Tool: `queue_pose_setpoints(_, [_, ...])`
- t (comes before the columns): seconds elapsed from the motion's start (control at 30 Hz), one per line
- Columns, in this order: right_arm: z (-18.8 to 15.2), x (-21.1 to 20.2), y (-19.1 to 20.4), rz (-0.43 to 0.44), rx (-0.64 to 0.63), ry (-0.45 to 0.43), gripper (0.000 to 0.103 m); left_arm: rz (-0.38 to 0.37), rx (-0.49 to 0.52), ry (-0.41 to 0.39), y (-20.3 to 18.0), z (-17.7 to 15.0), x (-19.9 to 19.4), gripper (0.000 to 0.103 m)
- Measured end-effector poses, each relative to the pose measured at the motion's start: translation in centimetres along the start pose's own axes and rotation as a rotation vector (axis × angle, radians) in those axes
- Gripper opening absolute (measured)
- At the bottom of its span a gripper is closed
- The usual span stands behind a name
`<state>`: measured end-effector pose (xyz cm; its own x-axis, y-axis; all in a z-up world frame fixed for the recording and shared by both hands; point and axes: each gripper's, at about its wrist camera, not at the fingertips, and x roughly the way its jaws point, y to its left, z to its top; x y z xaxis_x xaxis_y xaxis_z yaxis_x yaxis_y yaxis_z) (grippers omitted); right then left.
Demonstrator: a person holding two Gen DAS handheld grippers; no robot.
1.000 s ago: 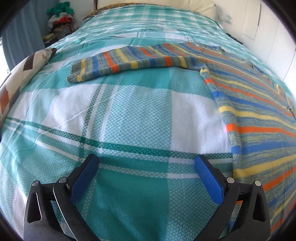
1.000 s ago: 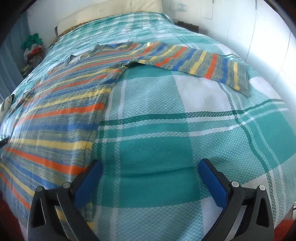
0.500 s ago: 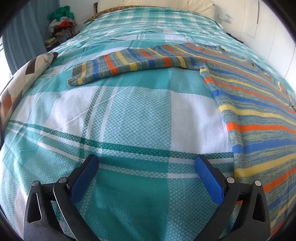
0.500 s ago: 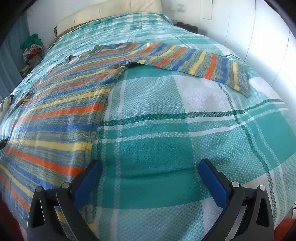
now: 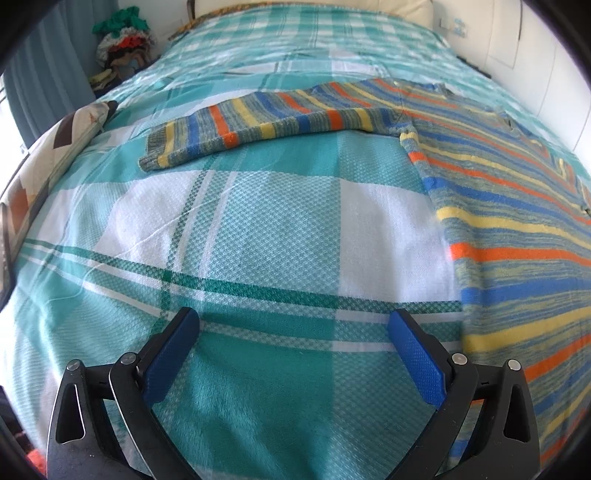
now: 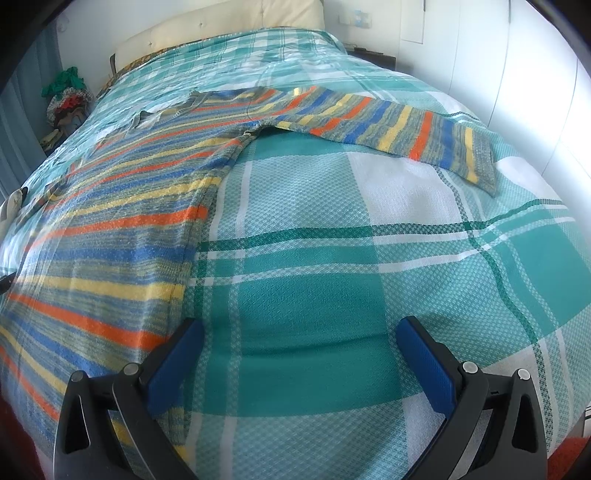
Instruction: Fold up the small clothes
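Left wrist view: striped sweater (image 5: 517,206) is laid flat on bed (image 5: 258,229), sleeves stretched sideways across it. Left gripper (image 5: 293,354) and right gripper (image 6: 299,363) fingers are spread wide, empty.

Both wrist cams are hovering low over the bedspread (image 5: 280,229), facing the headboard (image 6: 221,22) — left view sitting left of the striped sweater (image 5: 517,221), right view right (shared: sweater, bed).
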<state>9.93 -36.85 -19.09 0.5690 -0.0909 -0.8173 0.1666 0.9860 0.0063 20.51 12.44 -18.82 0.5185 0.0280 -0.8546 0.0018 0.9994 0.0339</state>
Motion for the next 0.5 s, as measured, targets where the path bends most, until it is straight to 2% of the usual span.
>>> queue_pose_setpoints(0.07, [0.0,0.0,0.0,0.000,0.000,0.000,0.103,-0.036,-0.005,-0.076,-0.1,1.8,-1.7,0.102])
queue_pose_setpoints(0.17, [0.1,0.1,0.0,-0.003,-0.001,0.002,0.103,0.000,-0.010,-0.175,0.0,4.8,-1.4,0.103])
queue_pose_setpoints(0.2, [0.1,0.1,0.0,-0.004,0.000,0.003,0.103,0.018,-0.008,-0.164,0.0,5.5,-0.1,0.103])
queue_pose_setpoints(0.27, [0.3,0.2,0.0,-0.005,0.001,0.005,0.103,0.054,0.008,-0.023,0.2,6.1,5.1,0.103])
queue_pose_setpoints(0.3, [0.3,0.2,0.0,-0.003,0.002,0.004,0.103,0.019,0.006,0.000,0.5,6.0,6.5,0.103])
queue_pose_setpoints(0.37, [0.3,0.2,0.0,-0.001,0.000,0.003,0.103,-0.005,-0.027,-0.053,1.3,6.0,5.6,0.103])
queue_pose_setpoints(0.5, [0.3,0.2,0.0,0.000,0.003,-0.006,0.103,0.022,-0.005,-0.050,1.1,6.2,5.9,0.103])
